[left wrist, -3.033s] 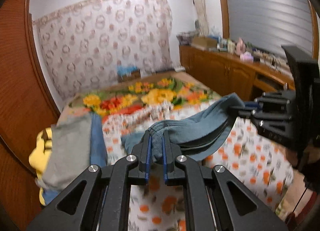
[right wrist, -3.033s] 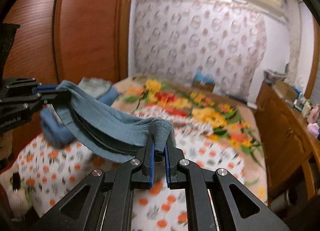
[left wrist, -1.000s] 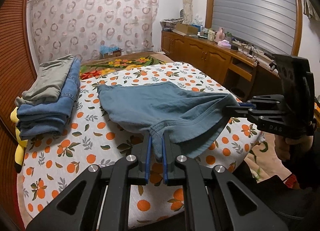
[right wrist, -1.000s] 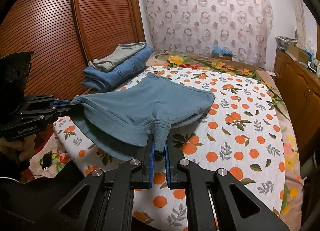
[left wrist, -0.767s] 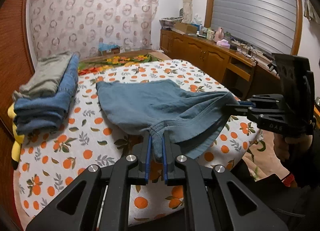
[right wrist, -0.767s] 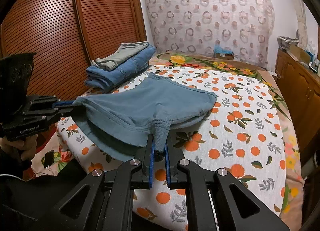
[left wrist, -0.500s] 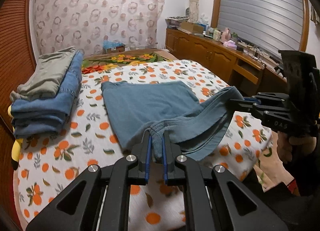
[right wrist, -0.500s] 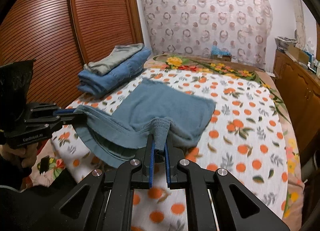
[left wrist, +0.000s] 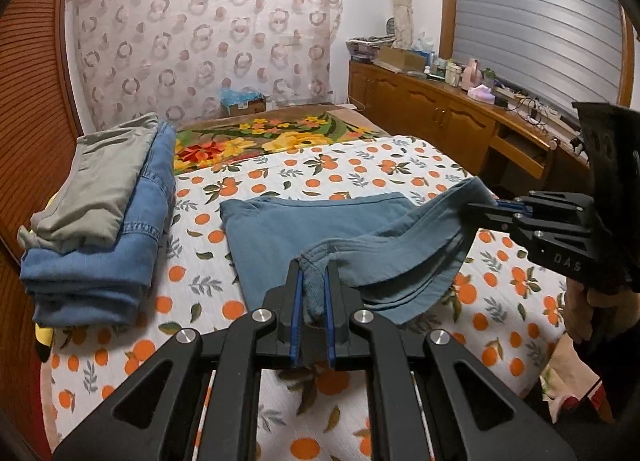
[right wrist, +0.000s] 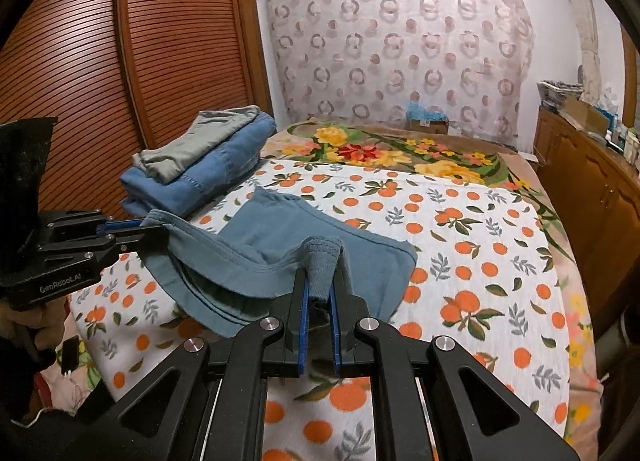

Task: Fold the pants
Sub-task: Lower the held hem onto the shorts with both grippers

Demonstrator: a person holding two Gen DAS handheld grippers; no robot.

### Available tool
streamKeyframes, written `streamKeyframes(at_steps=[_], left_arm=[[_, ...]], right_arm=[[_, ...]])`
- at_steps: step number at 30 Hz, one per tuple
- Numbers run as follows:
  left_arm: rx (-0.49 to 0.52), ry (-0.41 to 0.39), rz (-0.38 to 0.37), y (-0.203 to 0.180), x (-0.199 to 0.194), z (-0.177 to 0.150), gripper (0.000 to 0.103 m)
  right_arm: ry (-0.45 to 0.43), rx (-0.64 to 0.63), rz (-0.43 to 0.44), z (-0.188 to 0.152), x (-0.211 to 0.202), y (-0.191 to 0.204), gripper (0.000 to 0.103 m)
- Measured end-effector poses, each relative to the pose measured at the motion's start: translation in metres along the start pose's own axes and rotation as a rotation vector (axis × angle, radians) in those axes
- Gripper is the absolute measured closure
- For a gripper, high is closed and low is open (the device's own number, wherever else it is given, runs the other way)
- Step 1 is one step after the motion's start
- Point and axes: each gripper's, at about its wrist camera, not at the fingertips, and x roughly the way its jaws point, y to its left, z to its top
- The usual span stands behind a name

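Now I am carrying the near edge of the pants over the bed, both grippers pinching cloth.

I am holding the left gripper [left wrist: 313, 293] pressed together on a bunched corner of the blue pants [left wrist: 320, 221], and the right gripper [right wrist: 318, 293] is pinching the opposite corner of the same edge; that edge is sagging between them. The far half is lying flat on the orange-print bed [left wrist: 360, 173], beside a stack of folded clothes [left wrist: 100, 213]. I am judging the cloth soft, light and limp, so the seamed corners look like the surest hold. The pants are plain dusty blue, already doubled into layers, with stitched hems showing.
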Motion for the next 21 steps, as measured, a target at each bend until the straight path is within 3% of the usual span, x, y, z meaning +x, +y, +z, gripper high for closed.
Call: streamKeyframes(at_steps=[10, 21], left_arm=[[-0.006, 0.011, 0.015, 0.012, 0.018, 0.019, 0.093], [0.001, 0.057, 0.047, 0.014, 0.045, 0.011, 0.089]], right_arm=[[0.021, 0.009, -0.004, 0.014, 0.025, -0.013, 0.095], [0.093, 0.024, -0.021, 0.012, 0.060, -0.018, 0.095]])
